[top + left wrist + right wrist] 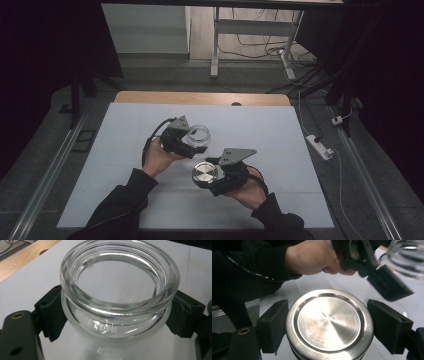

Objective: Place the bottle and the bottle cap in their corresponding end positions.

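While left tongs point(196, 143) clamp glass jar point(199, 135) on white surface point(280, 145), right tongs point(201, 176) grip steel lid point(206, 172) just near-side of jar, lid face-up, jar mouth open.

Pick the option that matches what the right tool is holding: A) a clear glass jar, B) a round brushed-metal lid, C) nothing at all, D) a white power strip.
B: in the right gripper view the right tool has its jaws pressed against both sides of the round brushed-metal lid, while the clear glass jar sits in the left tool instead.
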Motion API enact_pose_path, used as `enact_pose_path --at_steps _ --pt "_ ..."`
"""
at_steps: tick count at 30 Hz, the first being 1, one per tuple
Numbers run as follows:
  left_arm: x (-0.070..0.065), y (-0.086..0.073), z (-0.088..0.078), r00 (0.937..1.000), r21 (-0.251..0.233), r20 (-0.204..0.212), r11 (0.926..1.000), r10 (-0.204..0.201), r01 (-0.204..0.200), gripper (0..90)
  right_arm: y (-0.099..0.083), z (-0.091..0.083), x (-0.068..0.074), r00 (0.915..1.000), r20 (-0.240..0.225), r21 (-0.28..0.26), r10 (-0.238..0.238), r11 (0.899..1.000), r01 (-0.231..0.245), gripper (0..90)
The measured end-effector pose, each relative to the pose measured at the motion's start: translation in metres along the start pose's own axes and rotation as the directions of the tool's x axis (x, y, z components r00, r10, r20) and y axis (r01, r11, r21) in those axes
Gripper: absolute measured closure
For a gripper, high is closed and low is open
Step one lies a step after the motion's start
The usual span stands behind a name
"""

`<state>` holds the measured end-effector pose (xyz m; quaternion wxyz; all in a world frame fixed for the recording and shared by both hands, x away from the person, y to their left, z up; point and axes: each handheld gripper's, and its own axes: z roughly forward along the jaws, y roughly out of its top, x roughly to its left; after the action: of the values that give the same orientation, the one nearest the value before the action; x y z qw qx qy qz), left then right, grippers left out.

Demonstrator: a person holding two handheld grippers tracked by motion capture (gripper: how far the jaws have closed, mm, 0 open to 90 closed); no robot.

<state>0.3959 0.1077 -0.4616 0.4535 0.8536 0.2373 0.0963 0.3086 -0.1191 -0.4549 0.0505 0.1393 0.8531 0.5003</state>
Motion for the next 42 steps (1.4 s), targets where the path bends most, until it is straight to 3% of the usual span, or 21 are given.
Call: enact_pose_path --at_steps 15,21,42 --pt "0.008 -0.008 0.014 0.9997 -0.006 -0.018 0.9999 -0.015 0.015 15.8 -0.026 0.025 -0.001 0.9996 0.014 0.032 -0.026 0.999 0.026 19.8" --pt "0.010 -0.010 0.020 0.9995 -0.011 -0.027 0.9998 -0.017 0.016 15.8 -0.034 0.034 -0.003 0.9999 0.011 0.046 -0.012 0.999 0.011 19.8" --pt "0.015 -0.023 0.038 0.9984 0.005 -0.055 0.9998 -0.017 0.017 15.8 -0.057 0.055 -0.014 0.9997 0.023 0.160 0.003 0.987 -0.007 19.8"
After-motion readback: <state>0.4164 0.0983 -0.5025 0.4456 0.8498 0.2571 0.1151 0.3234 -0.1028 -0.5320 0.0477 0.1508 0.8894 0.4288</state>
